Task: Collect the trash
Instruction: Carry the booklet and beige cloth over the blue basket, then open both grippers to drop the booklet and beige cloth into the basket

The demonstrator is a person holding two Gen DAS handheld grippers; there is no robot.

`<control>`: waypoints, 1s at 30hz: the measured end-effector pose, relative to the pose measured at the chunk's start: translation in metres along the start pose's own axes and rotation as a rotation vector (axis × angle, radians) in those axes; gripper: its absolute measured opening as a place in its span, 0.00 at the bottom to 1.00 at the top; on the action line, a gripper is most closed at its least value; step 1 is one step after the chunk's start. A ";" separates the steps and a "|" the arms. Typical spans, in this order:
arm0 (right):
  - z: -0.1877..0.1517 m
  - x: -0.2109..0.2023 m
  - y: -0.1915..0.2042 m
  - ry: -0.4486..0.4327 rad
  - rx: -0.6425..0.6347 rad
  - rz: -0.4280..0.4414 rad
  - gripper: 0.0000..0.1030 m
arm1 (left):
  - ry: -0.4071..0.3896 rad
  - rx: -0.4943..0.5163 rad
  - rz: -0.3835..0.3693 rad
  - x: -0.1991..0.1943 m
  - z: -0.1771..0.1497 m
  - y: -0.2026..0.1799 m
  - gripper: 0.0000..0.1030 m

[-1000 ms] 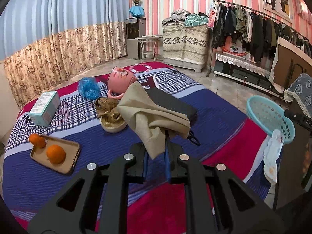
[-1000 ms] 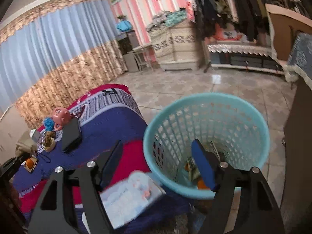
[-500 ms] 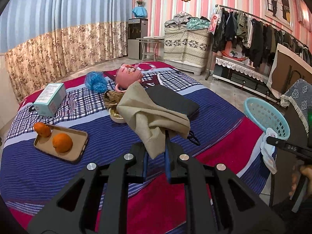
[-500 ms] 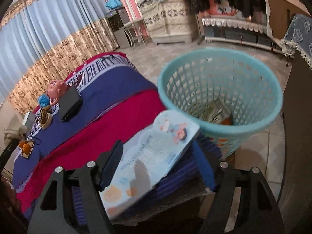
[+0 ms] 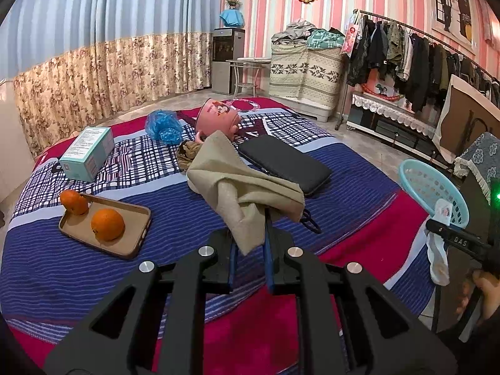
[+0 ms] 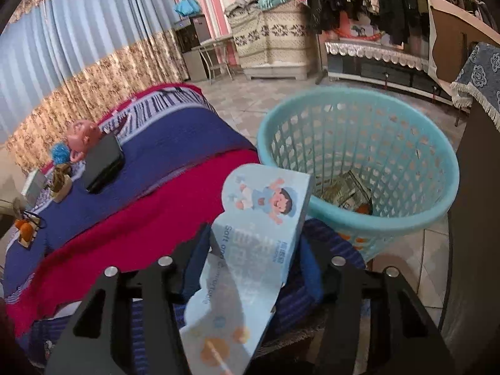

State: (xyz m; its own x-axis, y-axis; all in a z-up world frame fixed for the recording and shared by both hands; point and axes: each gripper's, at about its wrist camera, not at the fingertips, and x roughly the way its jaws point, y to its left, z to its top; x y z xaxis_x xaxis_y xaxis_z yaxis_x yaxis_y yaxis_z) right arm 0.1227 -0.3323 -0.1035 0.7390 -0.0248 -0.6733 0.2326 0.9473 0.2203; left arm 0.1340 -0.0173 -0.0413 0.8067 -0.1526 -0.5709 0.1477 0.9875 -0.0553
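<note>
My left gripper (image 5: 250,234) is shut on a beige cloth (image 5: 237,181) and holds it up over the blue and red bedspread (image 5: 187,218). In the right wrist view a pale blue wipes packet (image 6: 256,218) with a cartoon child stands between the fingers of my right gripper (image 6: 253,250). Its jaws are closing and the pads press the packet's sides, which buckle upward. The packet lies at the bed's edge, just left of a turquoise mesh basket (image 6: 359,100) on the floor with some wrappers inside. The left wrist view has that basket (image 5: 415,168) at far right.
On the bed lie a tan tray (image 5: 131,240) with two oranges, a teal box (image 5: 87,153), a blue plastic bag (image 5: 164,128), a pink cup (image 5: 218,118), a bowl of brown scraps (image 5: 187,153) and a black case (image 5: 284,162). A dark cabinet (image 6: 478,218) stands right of the basket.
My right gripper swung from over the basket down to the packet at the bed's edge and narrowed around it. The left gripper drifted slightly, still holding the cloth.
</note>
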 end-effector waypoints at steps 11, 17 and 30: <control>0.048 -0.042 -0.017 -0.184 -0.012 0.013 0.52 | -0.050 0.062 -0.060 0.011 0.031 -0.041 0.12; 0.090 -0.057 -0.047 -0.269 0.009 -0.020 0.52 | -0.069 0.097 -0.137 0.030 0.054 -0.089 0.12; 0.126 -0.044 -0.111 -0.341 0.026 -0.182 0.52 | -0.054 0.232 -0.299 0.079 0.064 -0.223 0.12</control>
State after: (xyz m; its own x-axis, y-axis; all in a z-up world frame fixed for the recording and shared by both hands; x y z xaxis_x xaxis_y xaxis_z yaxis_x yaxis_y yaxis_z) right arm 0.1442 -0.4768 -0.0096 0.8511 -0.3008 -0.4304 0.3921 0.9092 0.1400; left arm 0.2014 -0.2517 -0.0215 0.7366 -0.4406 -0.5130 0.5017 0.8647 -0.0223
